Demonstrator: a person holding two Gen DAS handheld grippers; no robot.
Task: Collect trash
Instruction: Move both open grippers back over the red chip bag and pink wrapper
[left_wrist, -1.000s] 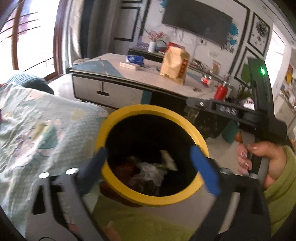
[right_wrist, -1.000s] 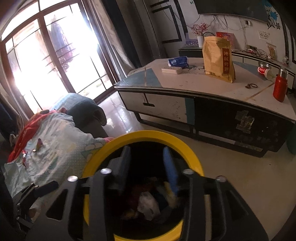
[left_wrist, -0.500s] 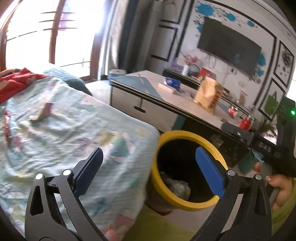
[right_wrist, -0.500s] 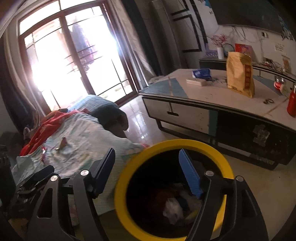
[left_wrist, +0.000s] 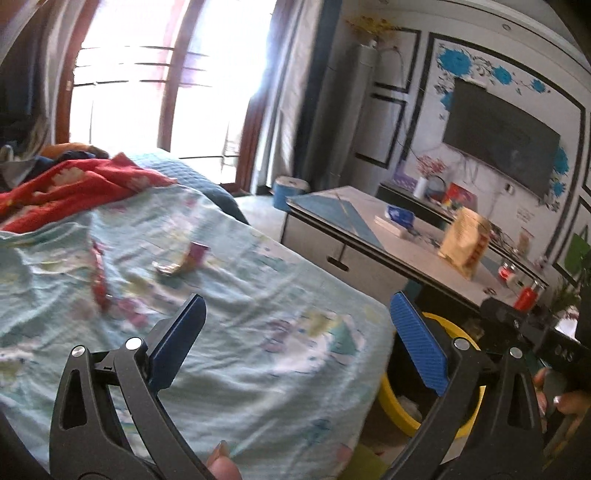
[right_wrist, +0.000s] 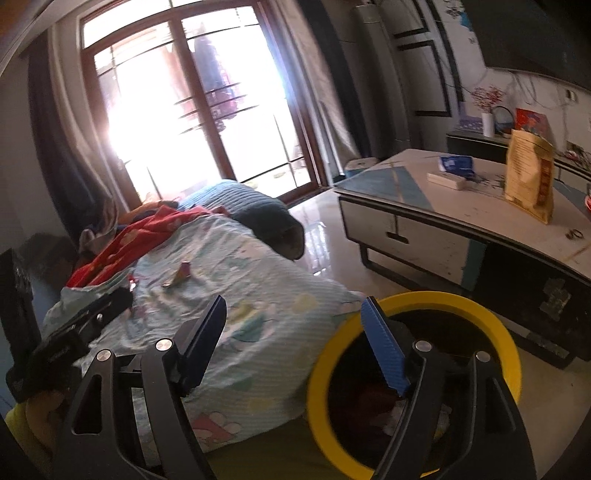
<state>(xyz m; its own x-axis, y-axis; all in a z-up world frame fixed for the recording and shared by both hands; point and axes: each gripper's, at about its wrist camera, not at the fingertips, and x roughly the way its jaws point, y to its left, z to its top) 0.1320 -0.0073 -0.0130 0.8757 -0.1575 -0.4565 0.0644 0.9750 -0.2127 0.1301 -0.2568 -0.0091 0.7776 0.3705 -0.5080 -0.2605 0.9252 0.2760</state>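
Both tools swung off the round yellow-rimmed bin (right_wrist: 413, 373) toward the rumpled bedsheet (left_wrist: 236, 317); left tool (left_wrist: 295, 341) and right tool (right_wrist: 295, 341) gape wide, empty, crinkly wrappers (left_wrist: 181, 260) lying beyond the bin.

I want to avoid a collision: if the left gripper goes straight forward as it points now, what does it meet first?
Probably the light blue bedsheet: the open left gripper aims at its rumpled surface, short of the wrappers. Depth is unclear through the fisheye.
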